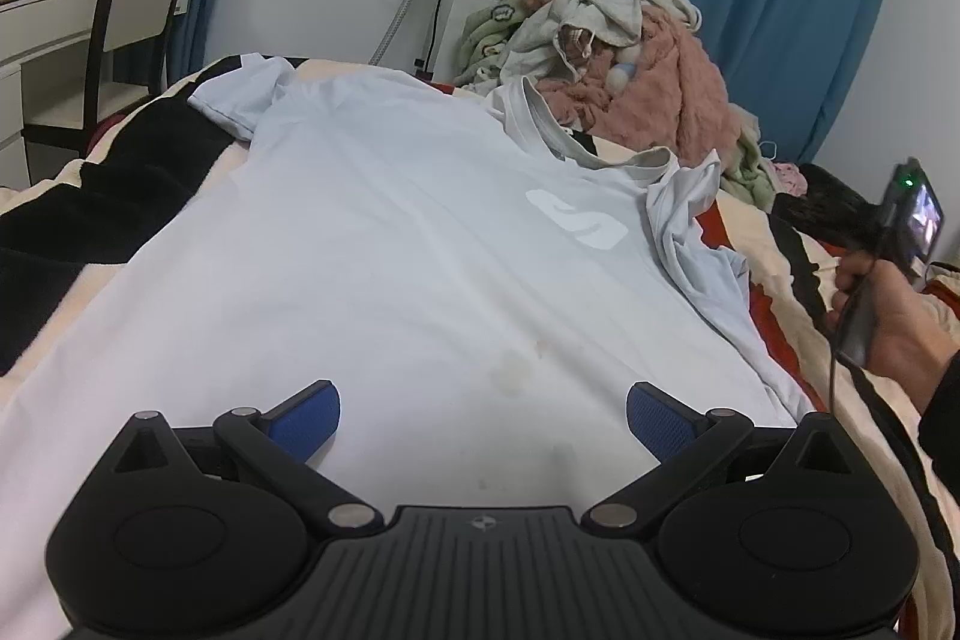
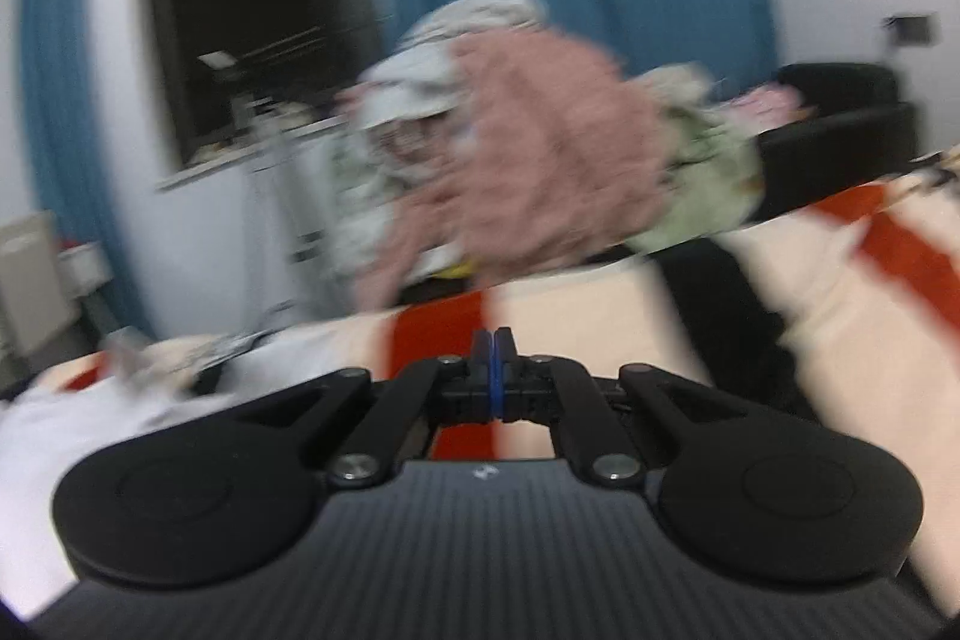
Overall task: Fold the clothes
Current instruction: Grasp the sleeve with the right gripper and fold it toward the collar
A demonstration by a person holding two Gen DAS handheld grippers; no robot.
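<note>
The left gripper [image 1: 483, 421] has its blue-padded jaws spread wide with nothing between them, poised low over the near hem of the pale blue short-sleeved T-shirt [image 1: 384, 244], which lies spread front-up along the striped cream, red and black blanket [image 1: 90, 208], collar at the far end and a white logo on the chest. That wide stance suits taking a pinch of hem, though the pads look to be above the cloth rather than on it. The right gripper [image 2: 493, 370] has its jaws pressed together on nothing visible; it points across the blanket toward the far heap of pink, grey and green unfolded laundry [image 2: 528, 148], to the right of the shirt. The body lies flat, but the far left sleeve is turned over and the right sleeve is bunched, so I judge it laid out for folding with the sleeves unsorted. The right wrist view is heavily smeared, so the heap's garments cannot be told apart there. The person's hand [image 1: 888, 316] on the right gripper's handle shows at the left view's right edge; the shirt's near hem is hidden beneath the left gripper's body.
</note>
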